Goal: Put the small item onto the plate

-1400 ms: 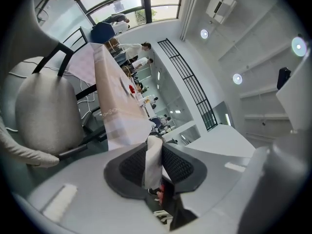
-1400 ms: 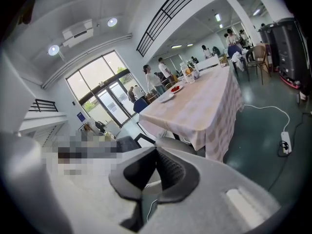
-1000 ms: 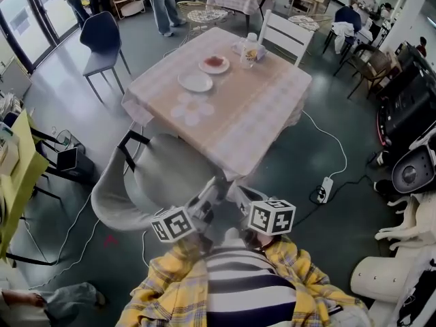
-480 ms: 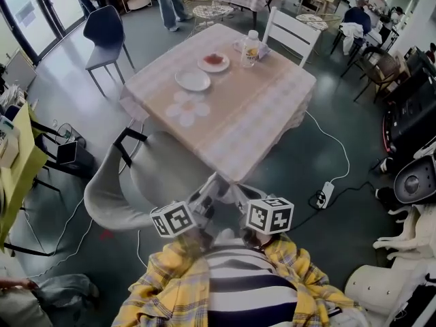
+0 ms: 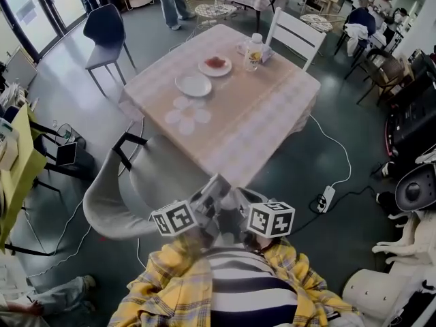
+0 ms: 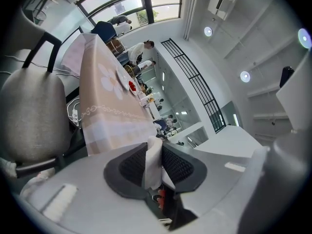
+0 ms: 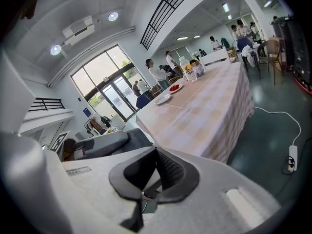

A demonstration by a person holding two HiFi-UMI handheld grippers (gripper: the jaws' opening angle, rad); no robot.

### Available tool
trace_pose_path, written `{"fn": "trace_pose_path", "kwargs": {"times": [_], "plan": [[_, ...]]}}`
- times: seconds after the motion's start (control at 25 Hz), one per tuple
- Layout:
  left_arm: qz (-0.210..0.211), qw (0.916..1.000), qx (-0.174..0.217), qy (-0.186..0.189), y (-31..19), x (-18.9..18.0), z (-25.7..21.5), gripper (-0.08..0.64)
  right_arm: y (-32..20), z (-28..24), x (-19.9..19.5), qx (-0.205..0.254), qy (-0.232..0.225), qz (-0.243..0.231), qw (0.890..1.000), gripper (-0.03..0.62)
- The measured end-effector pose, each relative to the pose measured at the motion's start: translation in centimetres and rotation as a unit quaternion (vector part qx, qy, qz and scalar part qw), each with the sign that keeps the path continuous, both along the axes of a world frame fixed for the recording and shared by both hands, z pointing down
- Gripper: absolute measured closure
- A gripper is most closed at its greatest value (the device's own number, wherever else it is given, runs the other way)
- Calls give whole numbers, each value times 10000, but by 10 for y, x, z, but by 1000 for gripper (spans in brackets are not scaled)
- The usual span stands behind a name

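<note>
A small white strip-like item [image 6: 152, 155] stands pinched between the dark pads of my left gripper [image 6: 155, 165]. That gripper is held low near the person's chest [image 5: 212, 195], well short of the table. My right gripper [image 7: 155, 173] is beside it [image 5: 240, 200], jaws together with nothing between them. On the checked table [image 5: 266, 114] lies an empty white plate [image 5: 193, 85]. A second plate with red food [image 5: 215, 65] sits behind it. The right gripper view also shows the empty plate [image 7: 162, 99] and the red-food plate [image 7: 175, 87] far down the table.
A clear bottle [image 5: 253, 51] stands at the table's far side by a white chair [image 5: 291, 36]. A grey padded chair [image 5: 139, 182] sits between me and the table's near corner. A power strip and cable [image 5: 325, 198] lie on the floor to the right. People stand in the background.
The head view has shifted a little, so the table sits slightly lower and to the right. Both grippers stay near the chest. The left one still holds the white item.
</note>
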State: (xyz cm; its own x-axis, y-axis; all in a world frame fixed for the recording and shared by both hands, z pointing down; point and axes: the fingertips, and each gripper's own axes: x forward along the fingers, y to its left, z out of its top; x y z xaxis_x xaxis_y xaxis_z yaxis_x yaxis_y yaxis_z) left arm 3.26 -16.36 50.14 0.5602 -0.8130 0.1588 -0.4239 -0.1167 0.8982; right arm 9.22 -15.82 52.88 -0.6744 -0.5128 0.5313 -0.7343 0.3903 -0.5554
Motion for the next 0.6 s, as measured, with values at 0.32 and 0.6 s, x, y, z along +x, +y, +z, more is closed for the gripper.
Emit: {"fn": "trace_pose_path", "kwargs": {"times": [0.32, 0.6], "plan": [[-49, 10000, -37, 27, -42, -12, 2, 479, -40, 2, -13, -75, 44, -86, 9999, 591], [-156, 9998, -31, 76, -77, -27, -2, 479, -84, -7, -31, 45, 135, -259, 9996, 591]]}}
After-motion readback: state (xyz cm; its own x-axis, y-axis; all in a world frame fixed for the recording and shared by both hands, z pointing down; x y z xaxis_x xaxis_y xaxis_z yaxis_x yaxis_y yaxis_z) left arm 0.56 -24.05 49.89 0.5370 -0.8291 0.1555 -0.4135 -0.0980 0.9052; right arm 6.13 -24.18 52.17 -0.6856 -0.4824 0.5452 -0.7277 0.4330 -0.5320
